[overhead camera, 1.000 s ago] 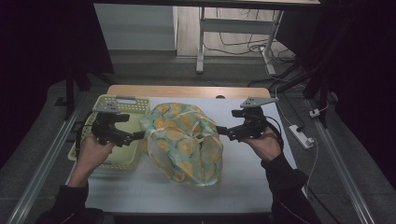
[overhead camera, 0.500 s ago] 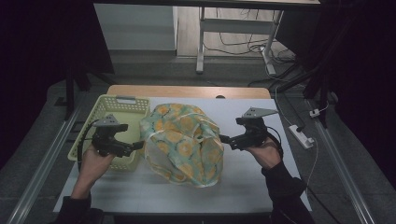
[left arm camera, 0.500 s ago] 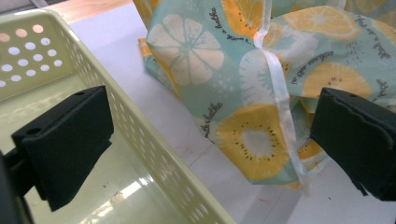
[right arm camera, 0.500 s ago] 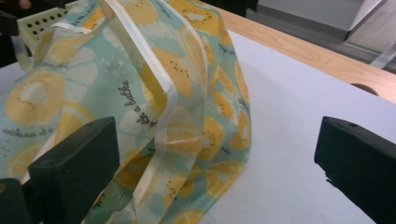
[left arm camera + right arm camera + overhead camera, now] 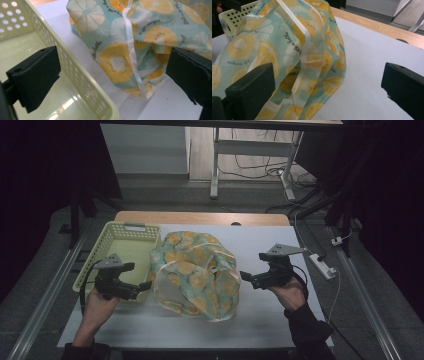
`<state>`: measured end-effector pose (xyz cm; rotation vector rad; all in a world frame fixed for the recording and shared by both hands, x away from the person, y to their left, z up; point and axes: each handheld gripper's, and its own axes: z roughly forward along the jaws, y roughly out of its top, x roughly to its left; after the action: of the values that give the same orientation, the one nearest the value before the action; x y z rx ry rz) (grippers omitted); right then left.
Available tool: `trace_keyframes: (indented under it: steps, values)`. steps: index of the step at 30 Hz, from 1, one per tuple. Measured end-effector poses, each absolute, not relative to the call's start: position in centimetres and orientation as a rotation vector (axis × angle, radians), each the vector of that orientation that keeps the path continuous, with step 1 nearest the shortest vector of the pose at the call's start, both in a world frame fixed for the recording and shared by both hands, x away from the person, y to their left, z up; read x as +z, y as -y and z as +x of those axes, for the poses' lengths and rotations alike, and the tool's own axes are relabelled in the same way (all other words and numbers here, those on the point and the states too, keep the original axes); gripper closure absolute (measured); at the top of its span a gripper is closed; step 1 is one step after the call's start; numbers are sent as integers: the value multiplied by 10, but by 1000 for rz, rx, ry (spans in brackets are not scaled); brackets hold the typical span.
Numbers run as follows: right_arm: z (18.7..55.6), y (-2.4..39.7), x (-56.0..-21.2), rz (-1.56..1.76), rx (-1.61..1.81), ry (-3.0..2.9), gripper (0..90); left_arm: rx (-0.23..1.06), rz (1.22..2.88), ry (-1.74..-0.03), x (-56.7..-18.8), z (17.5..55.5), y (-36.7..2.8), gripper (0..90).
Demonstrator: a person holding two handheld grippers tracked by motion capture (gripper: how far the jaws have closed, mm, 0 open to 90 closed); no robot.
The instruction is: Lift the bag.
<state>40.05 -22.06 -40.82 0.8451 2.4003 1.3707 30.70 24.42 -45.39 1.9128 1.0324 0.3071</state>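
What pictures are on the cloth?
Orange and white citrus slices on pale teal, with small dark writing; the cloth shows best in the left gripper view.

Fruit-print cloth (image 5: 196, 272): pale teal fabric, yellow-orange citrus slices, white ribbon trim. Crumpled in a loose mound, folds standing up, centre of the white surface (image 5: 260, 245). Its 9 o'clock edge lies just beside the basket (image 5: 116, 236).

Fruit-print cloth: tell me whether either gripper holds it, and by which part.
Nothing is held. The left gripper and right gripper both stand open, one at each side of the fruit-print cloth, with no fabric between their jaws.
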Motion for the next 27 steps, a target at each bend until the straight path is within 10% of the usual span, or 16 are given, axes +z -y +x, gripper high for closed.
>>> trace_keyframes:
  steps: [27]
  values:
    - [343, 264, -434, 947, 1339, -2311, 0, 309, 1844, -1128, -482, 240, -276, 0]
